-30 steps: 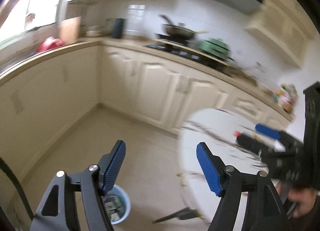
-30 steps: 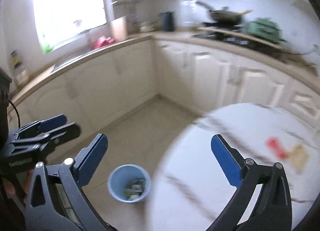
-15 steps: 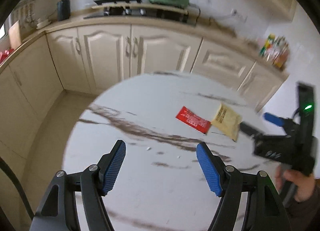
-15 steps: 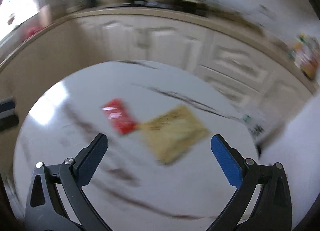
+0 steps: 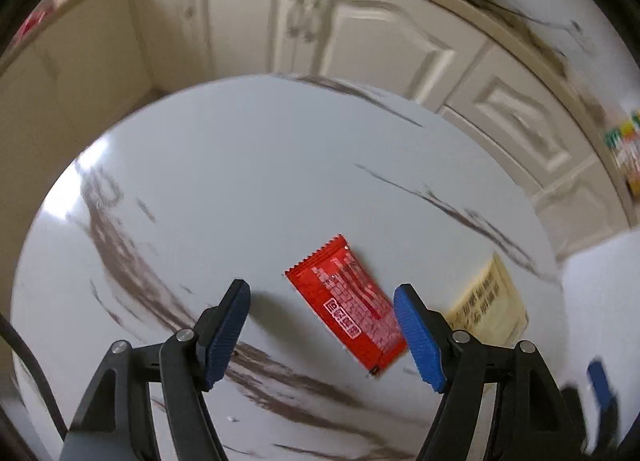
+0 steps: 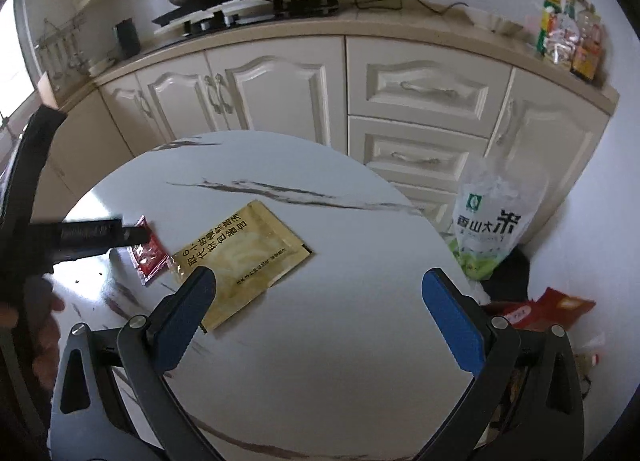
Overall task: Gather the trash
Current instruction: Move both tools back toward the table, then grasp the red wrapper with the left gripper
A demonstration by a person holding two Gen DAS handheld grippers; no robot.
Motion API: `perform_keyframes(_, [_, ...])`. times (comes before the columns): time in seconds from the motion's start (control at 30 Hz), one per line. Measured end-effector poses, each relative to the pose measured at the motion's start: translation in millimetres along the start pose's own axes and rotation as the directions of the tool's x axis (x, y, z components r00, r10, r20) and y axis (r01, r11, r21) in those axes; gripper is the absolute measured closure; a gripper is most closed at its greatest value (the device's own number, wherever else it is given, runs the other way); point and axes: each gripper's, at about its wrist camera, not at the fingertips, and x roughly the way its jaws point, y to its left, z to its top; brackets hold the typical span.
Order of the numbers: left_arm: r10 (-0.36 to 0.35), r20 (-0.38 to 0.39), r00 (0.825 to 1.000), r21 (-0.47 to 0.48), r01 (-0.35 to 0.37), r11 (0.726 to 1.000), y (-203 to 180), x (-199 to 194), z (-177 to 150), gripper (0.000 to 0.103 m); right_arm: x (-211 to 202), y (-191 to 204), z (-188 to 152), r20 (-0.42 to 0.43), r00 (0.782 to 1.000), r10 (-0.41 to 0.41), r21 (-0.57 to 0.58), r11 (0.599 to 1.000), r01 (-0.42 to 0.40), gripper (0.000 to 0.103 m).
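Red wrapper (image 5: 352, 305) lies flat on my marble table (image 5: 248, 189), just beside the yellow packet (image 6: 240, 249). My left claw (image 5: 322, 325) hangs over the wrapper, jaws wide, gripping nothing. Right claw (image 6: 320, 313) is wide open too, empty, near the packet.

Two wrappers (image 5: 352, 309) (image 6: 240, 253) side by side on table (image 6: 340, 341), cabinets (image 6: 280, 93) behind

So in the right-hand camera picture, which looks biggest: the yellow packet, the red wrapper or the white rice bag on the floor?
1. yellow packet
2. white rice bag, close behind and farther from the camera, so that order is unsure
3. red wrapper, clearly smallest, though the left gripper hides part of it
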Motion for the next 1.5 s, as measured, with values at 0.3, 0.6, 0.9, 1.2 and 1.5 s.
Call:
perform_keyframes(0.3, [0.158, 0.064, 0.985, 0.067, -0.163, 0.984, -42, 23, -3, 0.025, -4, -7, 0, 0.026, 0.998, 0.059, -0.016, 0.998, -0.058, 0.000])
perform_keyframes(0.6, [0.092, 0.061, 0.994, 0.204, -0.103, 0.974, -20, 18, -11, 0.035, -3, -7, -6, 0.015, 0.998, 0.068, 0.013, 0.998, -0.069, 0.000])
perform_keyframes(0.9, [-0.039, 0.021, 0.999, 0.322, 0.030, 0.946, 32, 8, -6, 0.087, 21, 22, -8, -0.043, 0.996, 0.082, 0.074, 0.994, -0.079, 0.000])
perform_keyframes(1.2, [-0.181, 0.020, 0.983, 0.379, 0.160, 0.911, 112, -40, -29, 0.099, 57, 74, 9, -0.106, 0.993, -0.060, 0.138, 0.988, 0.075, 0.000])
perform_keyframes(1.5, [-0.223, 0.046, 0.974, 0.455, 0.178, 0.872, 140, -62, -38, 0.100, 89, 107, 9, -0.150, 0.948, -0.281, 0.137, 0.944, 0.301, 0.000])
